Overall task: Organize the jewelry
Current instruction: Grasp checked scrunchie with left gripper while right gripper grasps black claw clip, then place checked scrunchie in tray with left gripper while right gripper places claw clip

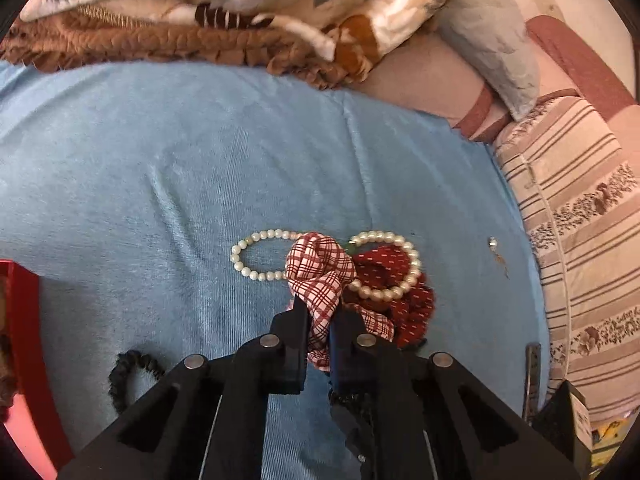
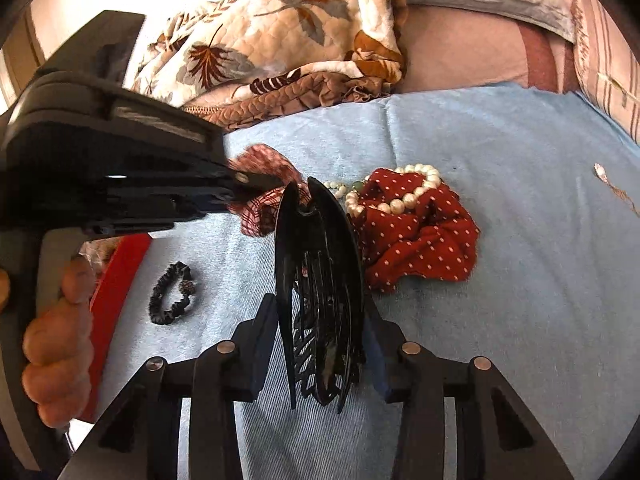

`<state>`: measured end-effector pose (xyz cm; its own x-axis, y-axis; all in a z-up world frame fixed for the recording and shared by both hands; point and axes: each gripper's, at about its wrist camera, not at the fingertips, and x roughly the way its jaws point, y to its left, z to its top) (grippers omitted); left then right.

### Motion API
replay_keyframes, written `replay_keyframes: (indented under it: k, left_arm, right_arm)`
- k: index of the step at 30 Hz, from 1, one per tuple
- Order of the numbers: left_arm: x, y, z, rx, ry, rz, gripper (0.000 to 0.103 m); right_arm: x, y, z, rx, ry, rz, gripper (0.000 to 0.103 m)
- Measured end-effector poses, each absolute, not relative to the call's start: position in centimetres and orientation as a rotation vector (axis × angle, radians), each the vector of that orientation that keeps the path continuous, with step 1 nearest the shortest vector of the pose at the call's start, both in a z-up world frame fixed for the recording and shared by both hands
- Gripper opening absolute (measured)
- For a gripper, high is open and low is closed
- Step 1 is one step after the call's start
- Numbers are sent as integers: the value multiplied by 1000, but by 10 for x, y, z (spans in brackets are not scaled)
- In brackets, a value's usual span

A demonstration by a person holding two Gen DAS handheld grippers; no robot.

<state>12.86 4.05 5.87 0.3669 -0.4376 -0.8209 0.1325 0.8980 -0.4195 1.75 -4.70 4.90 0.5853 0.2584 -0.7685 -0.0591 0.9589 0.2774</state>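
Two grippers are working over the blue bedspread (image 1: 160, 168). At nine o'clock a red box (image 1: 24, 320) is sitting, with a black ruffled hair tie (image 1: 132, 376) just inside it. The left gripper (image 1: 320, 320) is clenching the red-and-white checked fabric scrunchie (image 1: 320, 272), which is rising toward twelve o'clock from its fingers and overlapping a white pearl bracelet (image 1: 248, 256). The right gripper (image 2: 320, 344) is grasping a black plastic claw clip (image 2: 320, 280), long axis pointing to twelve. At one o'clock a dotted red scrunchie (image 2: 420, 240) is lying under a second pearl bracelet (image 2: 400, 196); the box is lying nearer the left hand.
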Motion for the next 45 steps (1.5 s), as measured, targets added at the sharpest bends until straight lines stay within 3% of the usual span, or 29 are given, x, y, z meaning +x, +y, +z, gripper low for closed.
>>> replay_keyframes:
  k: [11,18,30,40,43,45]
  left_arm:
    - [47,88,144,-256,951,-374,7]
    - [-13,163,162,-219,863,-277,7]
    - [-50,326,99,-359,931,50,7]
    - [-58,394,53,-468,1017,180,8]
    - [-60,400,53,-499,1002,174,11]
    - [-62,401,58,-518,974,152,22]
  right_arm:
    - [-26,-57,72,328,907,199,40]
    - [-55,-48,89,314,907,218,40]
    - [-61,54,130,213,936,397,40]
    - [-39,191,110,87,1050,585,40]
    - [-29,222,93,59,1093,604,40]
    - [-25,237,83,45,1118,612,40]
